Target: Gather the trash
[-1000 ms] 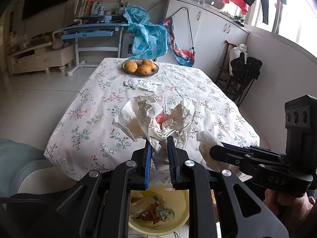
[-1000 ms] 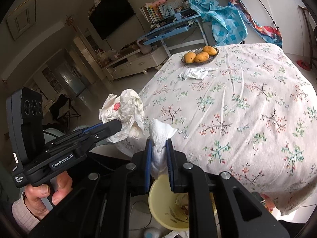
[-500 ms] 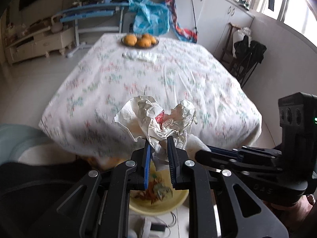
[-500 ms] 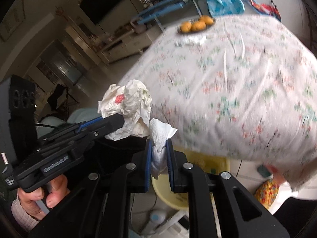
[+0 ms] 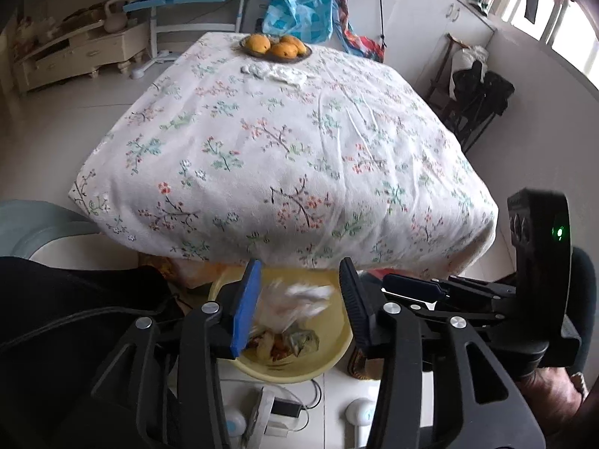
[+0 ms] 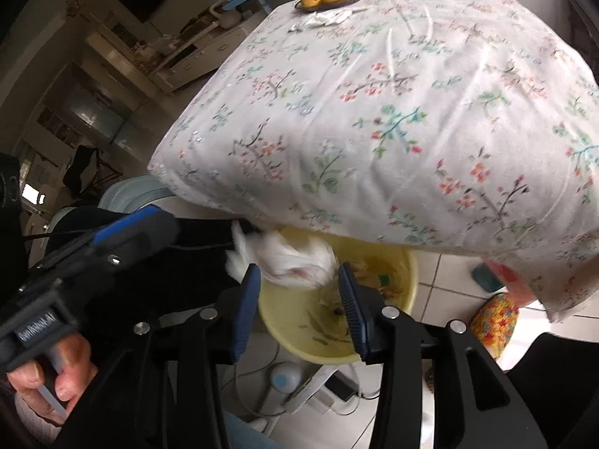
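Note:
My left gripper (image 5: 299, 273) hangs over a yellow bin (image 5: 333, 359) on the floor below the table edge. Its jaws are opening, and a blurred white crumpled paper (image 5: 299, 299) drops free between them. My right gripper (image 6: 298, 277) is beside it over the same bin (image 6: 408, 273), jaws also opening, with white tissue (image 6: 288, 258) falling just beyond its pads, untouched. Each gripper shows in the other's view: the right gripper (image 5: 408, 293) and the left gripper (image 6: 157, 224). Another crumpled tissue (image 5: 280, 73) lies far off on the table.
The table wears a floral cloth (image 5: 284, 142) that overhangs the bin. A plate of oranges (image 5: 275, 46) stands at the far end. A power strip and cables (image 5: 277, 411) lie on the floor near the bin. A colourful bundle (image 6: 494, 321) sits to the right.
Both grippers sank from table height toward the bin and tilted downward. Their jaws went from shut on the papers to apart, and both papers now fall loose.

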`<state>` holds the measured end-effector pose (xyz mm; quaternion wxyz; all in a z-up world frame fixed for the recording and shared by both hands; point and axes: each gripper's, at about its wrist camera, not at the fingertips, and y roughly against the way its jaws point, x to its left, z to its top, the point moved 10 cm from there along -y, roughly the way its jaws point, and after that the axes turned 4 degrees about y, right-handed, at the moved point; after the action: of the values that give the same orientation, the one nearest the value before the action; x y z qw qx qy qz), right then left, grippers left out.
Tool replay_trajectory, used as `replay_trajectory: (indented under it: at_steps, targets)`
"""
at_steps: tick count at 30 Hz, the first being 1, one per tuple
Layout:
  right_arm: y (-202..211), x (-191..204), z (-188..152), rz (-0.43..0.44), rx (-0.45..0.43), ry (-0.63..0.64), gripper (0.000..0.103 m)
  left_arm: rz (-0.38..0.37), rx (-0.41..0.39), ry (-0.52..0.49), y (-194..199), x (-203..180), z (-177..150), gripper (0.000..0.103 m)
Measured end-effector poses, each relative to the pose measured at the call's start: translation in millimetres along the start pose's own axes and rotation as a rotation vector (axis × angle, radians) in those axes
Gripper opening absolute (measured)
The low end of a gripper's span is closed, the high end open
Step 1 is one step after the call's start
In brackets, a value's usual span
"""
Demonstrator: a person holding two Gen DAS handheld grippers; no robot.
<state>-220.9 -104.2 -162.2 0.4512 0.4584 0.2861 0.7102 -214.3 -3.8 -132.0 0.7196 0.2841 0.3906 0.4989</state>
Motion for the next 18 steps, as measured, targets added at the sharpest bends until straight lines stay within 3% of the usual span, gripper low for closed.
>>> replay_trajectory:
  at_steps: [4, 10, 14, 18]
  targets:
    - [12.5, 2.3, 16.1, -0.04, -0.075, 0.06, 0.044, 0.016, -0.062, -0.009, 10.1, 0.1, 15.7, 0.05]
    - [36.9, 8.6, 60.5, -0.071, -0.217, 0.154, 0.055, 0.055, -0.149, -0.059, 20.5, -2.6, 47.5, 0.063]
    - [34.7, 3.9, 112.6, -0.11, -0.253, 0.194, 0.057, 0.078, -0.196, -0.034, 18.8, 6.9, 77.5, 0.076]
    - [19.7, -0.3, 173.1, -0.138, -0.269, 0.214, 0.061, 0.098, -0.226, 0.021, 14.4, 23.6, 99.3, 0.079]
